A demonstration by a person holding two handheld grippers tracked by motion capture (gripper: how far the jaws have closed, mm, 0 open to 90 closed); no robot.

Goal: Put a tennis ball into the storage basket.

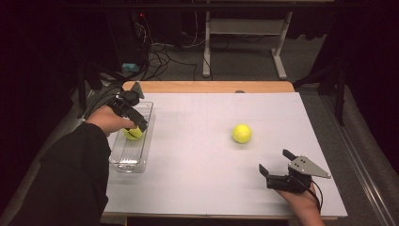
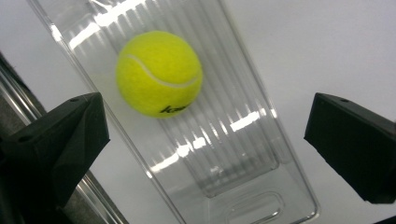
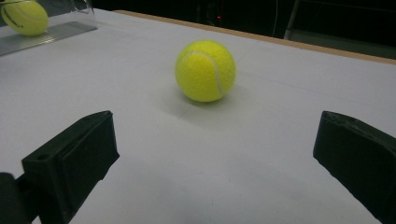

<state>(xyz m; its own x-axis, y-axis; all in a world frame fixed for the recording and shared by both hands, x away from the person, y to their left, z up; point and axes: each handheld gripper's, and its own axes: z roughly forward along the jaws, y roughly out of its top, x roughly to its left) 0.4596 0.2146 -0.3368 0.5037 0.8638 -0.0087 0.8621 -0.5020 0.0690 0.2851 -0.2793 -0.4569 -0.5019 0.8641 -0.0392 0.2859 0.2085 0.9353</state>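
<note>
Right gripper view has the loose tennis ball (image 3: 205, 70) resting on the white table (image 3: 261, 154) ahead of the right gripper (image 3: 212, 163), jaws spread and empty, so I'd centre them before closing, while the left gripper (image 2: 205, 144), also released, hangs over the clear tray (image 2: 243, 154) holding the other ball (image 2: 159, 73).

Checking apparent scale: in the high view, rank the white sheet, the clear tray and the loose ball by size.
1. White sheet
2. Clear tray
3. Loose ball
</note>
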